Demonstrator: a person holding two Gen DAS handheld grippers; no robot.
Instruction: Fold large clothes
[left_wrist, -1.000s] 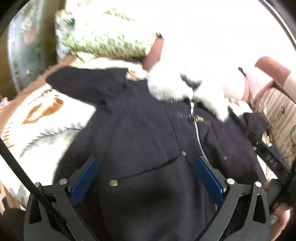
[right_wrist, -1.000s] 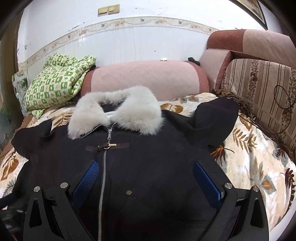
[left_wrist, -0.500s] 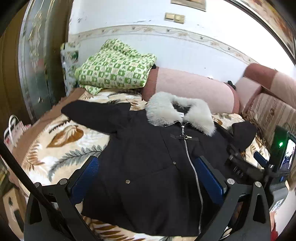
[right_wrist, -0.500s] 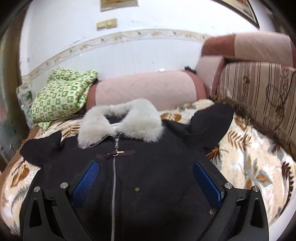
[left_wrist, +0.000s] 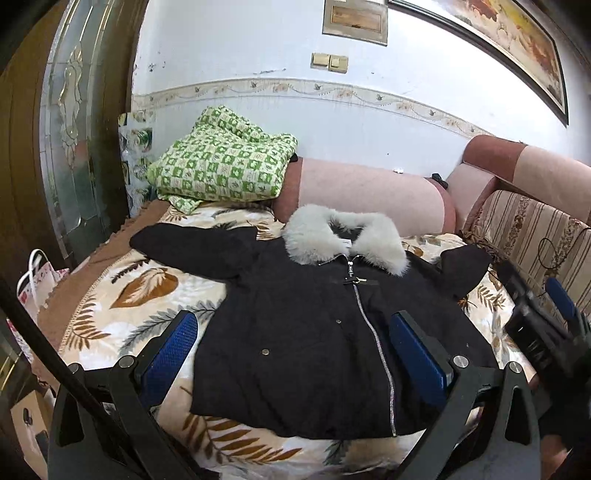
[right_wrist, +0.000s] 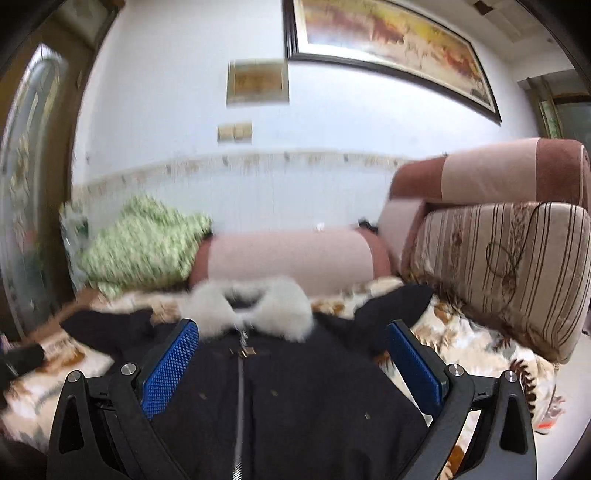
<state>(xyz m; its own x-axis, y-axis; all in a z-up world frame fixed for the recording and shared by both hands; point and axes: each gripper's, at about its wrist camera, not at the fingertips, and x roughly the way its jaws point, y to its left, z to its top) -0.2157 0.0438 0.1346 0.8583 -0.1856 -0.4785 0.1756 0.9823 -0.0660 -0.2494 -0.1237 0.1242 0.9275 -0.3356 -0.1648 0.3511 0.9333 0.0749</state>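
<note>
A black zip-up coat (left_wrist: 314, 332) with a white fur collar (left_wrist: 314, 236) lies front up and flat on a leaf-patterned blanket (left_wrist: 140, 291), both sleeves spread out to the sides. My left gripper (left_wrist: 291, 332) hovers open above the coat's lower half, nothing between its blue pads (left_wrist: 170, 354). In the blurred right wrist view the same coat (right_wrist: 295, 406) and fur collar (right_wrist: 251, 310) fill the bottom, and my right gripper (right_wrist: 291, 343) is open over its chest. The right gripper (left_wrist: 546, 325) also shows at the right edge of the left wrist view.
A green checked quilt (left_wrist: 221, 166) rests on a pink bolster (left_wrist: 365, 195) at the back. A striped sofa back (left_wrist: 524, 236) with a dark cable runs along the right. A mirrored door (left_wrist: 74, 129) and bags (left_wrist: 33, 280) stand on the left.
Both grippers have pulled back and risen away from the coat, so more wall and the whole coat show. The right wrist view has tilted up and blurred. The coat lies unchanged.
</note>
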